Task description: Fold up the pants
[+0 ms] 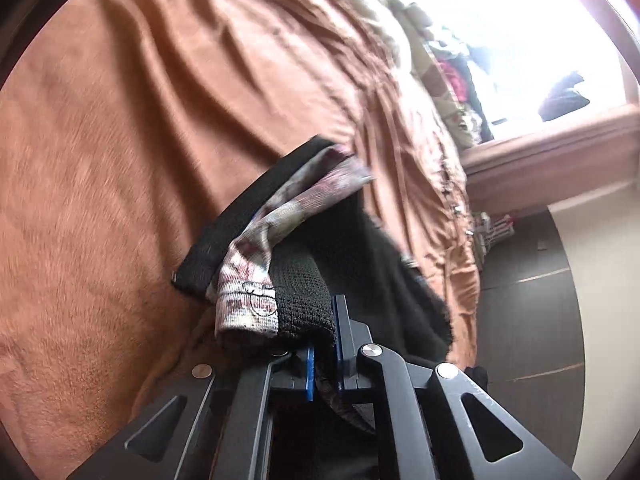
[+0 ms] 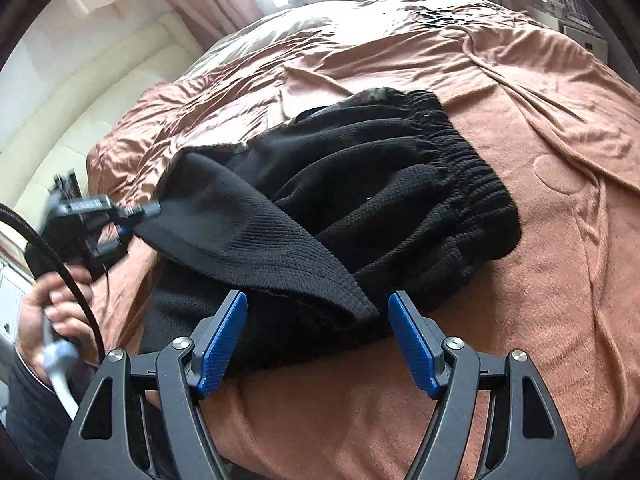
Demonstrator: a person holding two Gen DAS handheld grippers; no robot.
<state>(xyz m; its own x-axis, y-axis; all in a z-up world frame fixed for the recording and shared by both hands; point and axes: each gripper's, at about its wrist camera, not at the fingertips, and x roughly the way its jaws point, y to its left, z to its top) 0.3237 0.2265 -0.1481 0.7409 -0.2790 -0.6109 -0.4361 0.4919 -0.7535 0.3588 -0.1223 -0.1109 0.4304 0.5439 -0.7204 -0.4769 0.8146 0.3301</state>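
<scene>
I judge the fold as partway done. The black knitted pants (image 2: pixel 400 184) lie bunched across the middle of the right wrist picture on the rust-brown plush bed cover (image 2: pixel 540 280), their gathered elastic waistband (image 2: pixel 476 176) toward the upper right. One flap is already lifted and doubled over the rest, running from centre-left down to the lower middle.

My left gripper (image 1: pixel 324 356) is clamped tight on a thick cuff of that black knit, low in the centre of its own picture, and a pale patterned lining (image 1: pixel 256 280) shows turned out beside it. In the right wrist picture I see the same gripper at the left edge, pulling the flap's corner taut, with the person's hand (image 2: pixel 44 320) below it.

My right gripper (image 2: pixel 316 344) stands wide apart, holding nothing, its blue pads either side of the flap's near edge at the bottom.

Left to do, I think: lay this flap flat, smooth the bunching, then fold again.
</scene>
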